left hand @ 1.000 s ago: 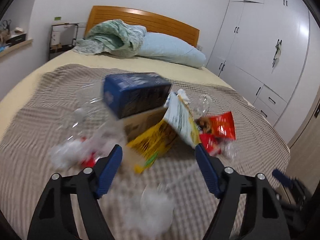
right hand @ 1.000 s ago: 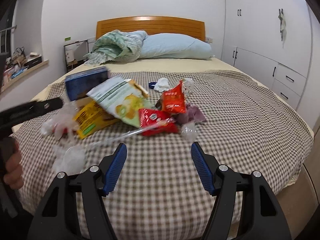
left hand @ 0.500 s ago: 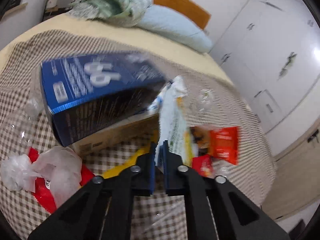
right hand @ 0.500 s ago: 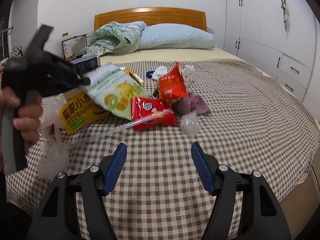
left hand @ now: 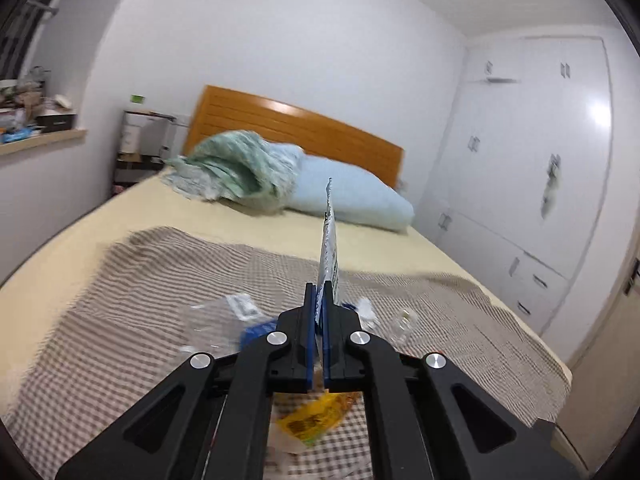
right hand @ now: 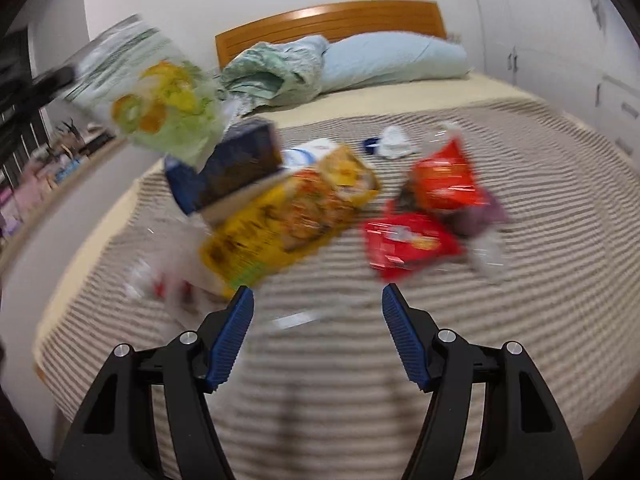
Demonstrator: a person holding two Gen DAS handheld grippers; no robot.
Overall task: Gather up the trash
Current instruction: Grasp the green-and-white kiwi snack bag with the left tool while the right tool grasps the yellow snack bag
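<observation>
Left jaws clamped on green snack bag (right hand: 160, 96) edge, lifted above checkered blanket (right hand: 520, 280), right jaws apart, empty

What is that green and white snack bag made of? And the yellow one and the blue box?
The green and white snack bag looks like thin glossy plastic film: it is paper-thin edge-on, with a zigzag cut end. The yellow snack bag also looks like shiny printed plastic, though blurred. The dark blue box seems to be printed cardboard, with flat faces and a plain brown side.

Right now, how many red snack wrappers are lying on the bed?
2. One red wrapper stands crumpled by the purple item; the other red wrapper lies flat just in front. More may hide under the pile.
</observation>
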